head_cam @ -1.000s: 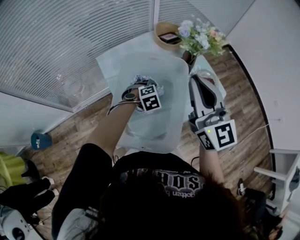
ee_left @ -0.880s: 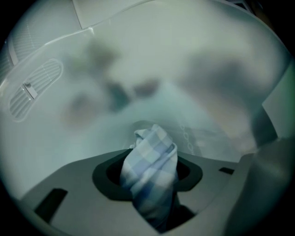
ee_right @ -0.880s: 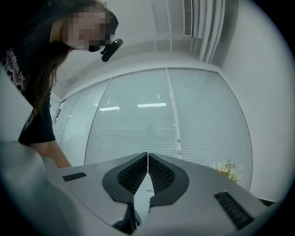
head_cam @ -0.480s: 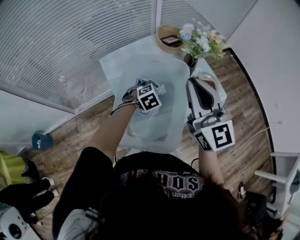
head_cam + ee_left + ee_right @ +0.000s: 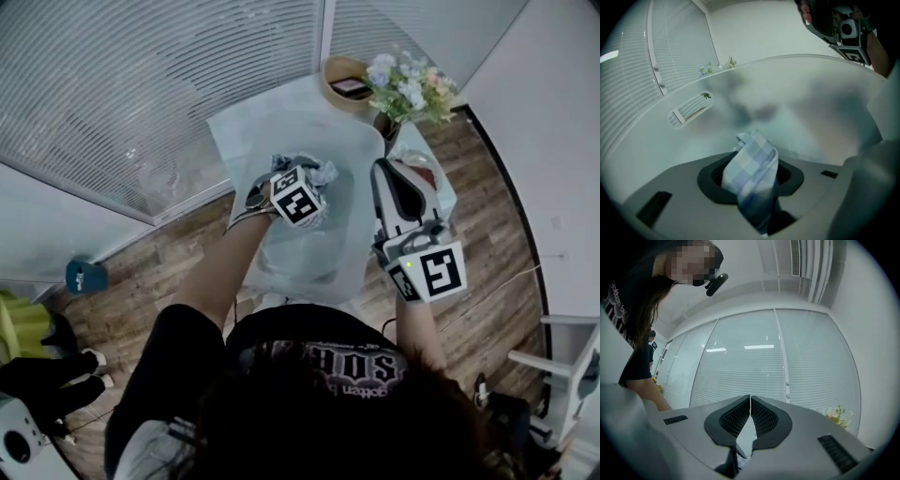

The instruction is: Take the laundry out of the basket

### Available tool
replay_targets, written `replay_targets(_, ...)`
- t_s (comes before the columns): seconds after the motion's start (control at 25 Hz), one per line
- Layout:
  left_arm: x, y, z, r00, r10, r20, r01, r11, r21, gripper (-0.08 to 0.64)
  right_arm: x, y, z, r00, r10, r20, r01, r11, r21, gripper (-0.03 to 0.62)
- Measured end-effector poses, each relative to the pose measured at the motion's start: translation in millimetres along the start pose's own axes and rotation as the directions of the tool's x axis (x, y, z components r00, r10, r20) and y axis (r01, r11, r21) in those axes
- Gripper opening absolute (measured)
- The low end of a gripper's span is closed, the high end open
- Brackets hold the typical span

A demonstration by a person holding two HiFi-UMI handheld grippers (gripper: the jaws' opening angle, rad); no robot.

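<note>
A blue-and-white checked cloth (image 5: 752,176) is bunched between the jaws of my left gripper (image 5: 755,187), which is shut on it. That gripper is down inside a translucent white basket (image 5: 801,108). In the head view its marker cube (image 5: 300,197) sits over the basket (image 5: 239,141), and the cloth (image 5: 317,171) pokes out just beyond the cube. My right gripper (image 5: 750,411) is shut with nothing in it. It is held up to the right of the basket, pointing away from me (image 5: 392,173).
The basket stands on a small white table (image 5: 436,183). At the table's far end are a wicker bowl (image 5: 345,80) and a bunch of flowers (image 5: 408,86). Window blinds (image 5: 141,84) lie to the left, wooden floor (image 5: 487,206) to the right.
The left gripper stays in the basket at the cloth, whose folds now show further right of the cube. The right gripper has hardly moved.
</note>
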State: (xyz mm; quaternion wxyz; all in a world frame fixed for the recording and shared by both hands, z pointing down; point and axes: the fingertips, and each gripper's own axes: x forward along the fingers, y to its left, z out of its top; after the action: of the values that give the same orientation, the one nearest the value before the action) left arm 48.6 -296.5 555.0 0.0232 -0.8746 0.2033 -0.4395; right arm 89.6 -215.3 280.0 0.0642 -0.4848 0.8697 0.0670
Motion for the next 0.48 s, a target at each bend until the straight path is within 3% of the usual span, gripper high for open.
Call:
replay_targets(0.16,-14,-4,9,0.999,0.002,0.032,-0.001,1.000,-0.029,0.152,-4,2,0,1.000,0.000,0.000,0.000,1.000,0.001,0.029)
replay_targets(0.48,-52,11,31,0.988,0.099,0.120,-0.093,0.994,-0.060,0.152,-1,9,1,1.000,0.025,0.005,-0.025,1.000,0.008,0.029)
